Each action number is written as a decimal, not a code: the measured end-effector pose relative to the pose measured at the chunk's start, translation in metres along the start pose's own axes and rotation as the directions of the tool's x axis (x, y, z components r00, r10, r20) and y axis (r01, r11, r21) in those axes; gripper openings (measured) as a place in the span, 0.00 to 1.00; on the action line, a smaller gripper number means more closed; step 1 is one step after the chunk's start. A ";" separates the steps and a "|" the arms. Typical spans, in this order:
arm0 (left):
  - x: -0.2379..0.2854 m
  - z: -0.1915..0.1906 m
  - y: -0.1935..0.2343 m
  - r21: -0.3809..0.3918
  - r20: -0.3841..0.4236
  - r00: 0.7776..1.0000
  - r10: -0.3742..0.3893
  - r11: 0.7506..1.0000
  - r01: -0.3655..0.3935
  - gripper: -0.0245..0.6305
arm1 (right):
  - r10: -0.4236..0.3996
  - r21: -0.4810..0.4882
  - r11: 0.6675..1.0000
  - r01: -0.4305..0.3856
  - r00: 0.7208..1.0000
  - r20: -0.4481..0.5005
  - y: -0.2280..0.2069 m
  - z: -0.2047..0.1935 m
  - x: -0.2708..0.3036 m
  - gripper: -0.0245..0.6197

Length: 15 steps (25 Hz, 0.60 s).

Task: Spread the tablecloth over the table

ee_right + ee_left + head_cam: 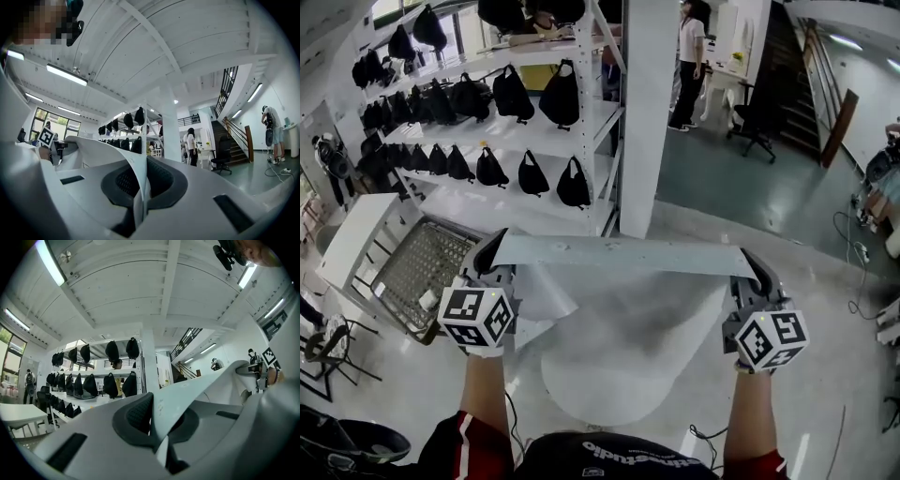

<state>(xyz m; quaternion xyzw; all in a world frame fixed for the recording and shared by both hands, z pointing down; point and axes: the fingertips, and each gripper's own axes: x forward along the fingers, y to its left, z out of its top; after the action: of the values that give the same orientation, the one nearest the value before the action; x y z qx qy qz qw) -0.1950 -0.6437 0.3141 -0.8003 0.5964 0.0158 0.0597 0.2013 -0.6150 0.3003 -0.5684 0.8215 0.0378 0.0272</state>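
A pale grey-white tablecloth (623, 309) hangs in the air in front of me, its top edge (619, 255) pulled straight between the two grippers. My left gripper (490, 251) is shut on the cloth's left corner and my right gripper (752, 264) on the right corner. The cloth's lower part sags in a rounded curve and hides whatever lies under it. In the left gripper view the jaws (157, 420) pinch a cloth fold (206, 380) that runs off to the right. In the right gripper view the jaws (140, 185) clamp the cloth (108, 150), which sweeps off to the left.
White shelves with several black bags (516, 94) stand ahead on the left beside a white pillar (649, 112). A wire-mesh rack (422, 272) lies at the lower left. A person (689, 56) stands far back, near an office chair (759, 122) and stairs (811, 84).
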 end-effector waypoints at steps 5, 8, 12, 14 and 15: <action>0.053 0.018 0.024 -0.021 0.046 0.998 -0.034 0.999 0.035 0.07 | -0.014 -0.089 0.996 0.019 0.999 0.051 -0.004 0.029 0.035 0.08; 0.061 0.031 0.026 0.005 0.076 0.996 -0.035 0.999 0.034 0.07 | -0.030 -0.113 0.993 0.039 0.997 0.076 -0.005 0.041 0.038 0.08; 0.062 0.012 0.017 0.048 0.039 0.998 -0.043 0.998 0.041 0.07 | -0.047 -0.086 0.995 0.050 0.998 0.037 -0.015 0.020 0.037 0.08; 0.059 -0.011 0.013 0.031 -0.005 0.999 -0.047 0.998 0.047 0.07 | -0.047 -0.056 0.997 0.047 0.999 0.000 -0.016 -0.001 0.035 0.08; 0.057 -0.023 0.011 0.017 -0.026 0.999 -0.048 0.999 0.048 0.07 | -0.046 -0.041 0.998 0.046 0.999 -0.017 -0.016 -0.011 0.034 0.08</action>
<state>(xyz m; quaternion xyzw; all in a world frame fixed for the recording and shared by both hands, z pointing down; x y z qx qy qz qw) -0.1906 -0.7038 0.3304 -0.8139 0.5779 -0.0011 0.0594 0.2047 -0.6533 0.3073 -0.5879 0.8074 0.0486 0.0090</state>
